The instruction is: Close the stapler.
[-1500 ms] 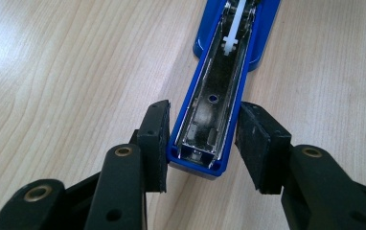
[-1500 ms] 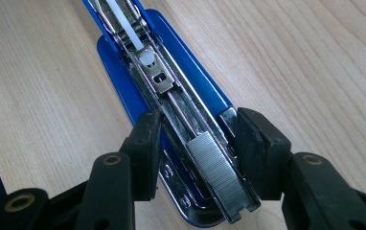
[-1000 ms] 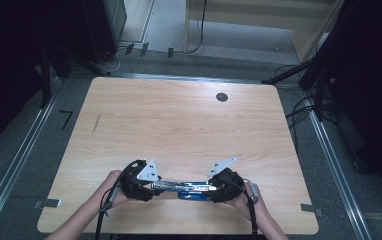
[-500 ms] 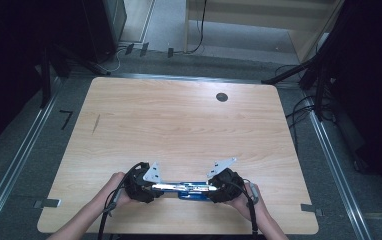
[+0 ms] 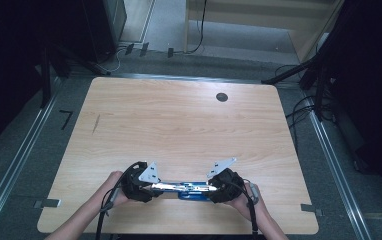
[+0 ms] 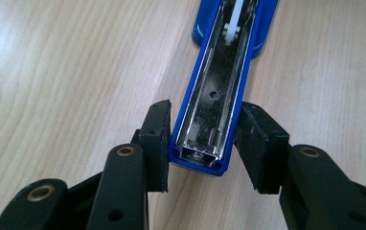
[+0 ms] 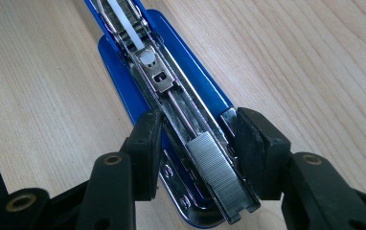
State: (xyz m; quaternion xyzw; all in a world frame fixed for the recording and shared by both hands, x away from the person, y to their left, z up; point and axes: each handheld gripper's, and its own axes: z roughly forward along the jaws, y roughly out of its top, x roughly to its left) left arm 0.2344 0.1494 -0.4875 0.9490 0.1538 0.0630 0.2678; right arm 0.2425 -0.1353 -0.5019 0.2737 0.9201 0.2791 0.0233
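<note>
Pale wood-grain worktop (image 5: 179,125) lies bare and wide in front of us, with only a small dark round spot (image 5: 222,97) near its far edge, and all our work sits close to the near edge. At our left, our left gripper (image 6: 205,143) clamps the blue cover end of the opened stapler (image 5: 184,188), its pads pressing both sides of the shiny metal channel. At our right, our right gripper (image 7: 195,151) grips the stapler's magazine, where a grey strip of staples (image 7: 217,175) lies in the track above the glossy blue base.

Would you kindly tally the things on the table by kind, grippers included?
Blue stapler, opened flat: 1
Strip of staples: 1
Grippers: 2, left gripper and right gripper
Total: 4
</note>
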